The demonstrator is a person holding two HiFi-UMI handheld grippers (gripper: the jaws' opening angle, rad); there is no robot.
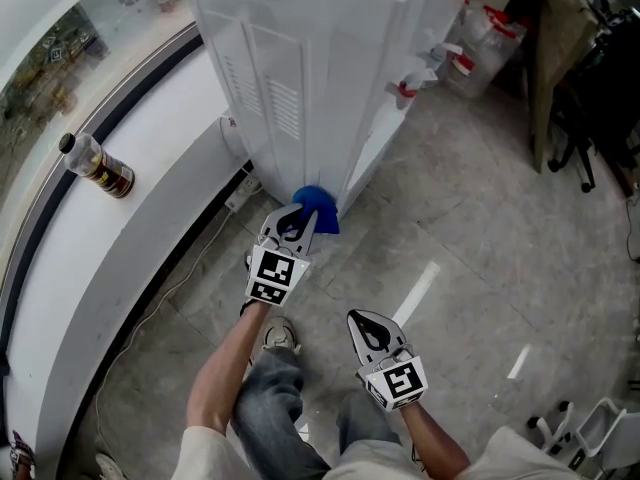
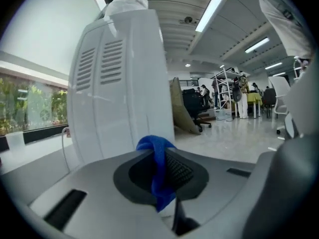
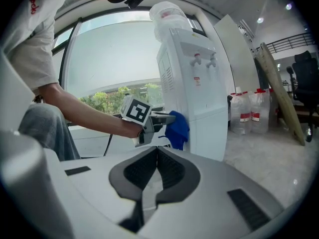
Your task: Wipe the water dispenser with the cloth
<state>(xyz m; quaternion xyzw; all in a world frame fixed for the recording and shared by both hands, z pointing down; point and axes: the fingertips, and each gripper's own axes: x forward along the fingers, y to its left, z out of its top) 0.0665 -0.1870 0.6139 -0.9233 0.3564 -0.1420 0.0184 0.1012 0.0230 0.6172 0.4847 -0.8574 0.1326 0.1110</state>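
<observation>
— What kind of room is it, from the left?

— A curved white window ledge (image 1: 150, 178) runs along the left, and a dark-capped brown bottle (image 1: 97, 166) lies on its side on it. Beside that is a grey tiled floor (image 1: 470, 228). Clear water jugs with red caps (image 1: 480, 43) stand at the far right, next to a brown board (image 1: 555, 58) that leans there.

— And the dispenser?

— The tall white water dispenser (image 1: 300, 78) stands on the floor just beside the ledge, with its long axis upright. Its vented back panel faces the ledge and its two red-tipped taps face right, toward the jugs.

— Where's the cloth?

— The crumpled blue cloth (image 1: 318, 208) is low down, against the dispenser's near corner and close to the floor. The left gripper (image 1: 298, 216) has it pinched between its jaws and points forward at the cabinet. In the left gripper view the cloth runs as an upright strip through the jaws, folded over at the top.

— What about the other tool?

— The right gripper (image 1: 366, 320) is held nearer the person's knees, well apart from the dispenser and to the right of the left one. Its jaws are pressed together with nothing between them.
</observation>
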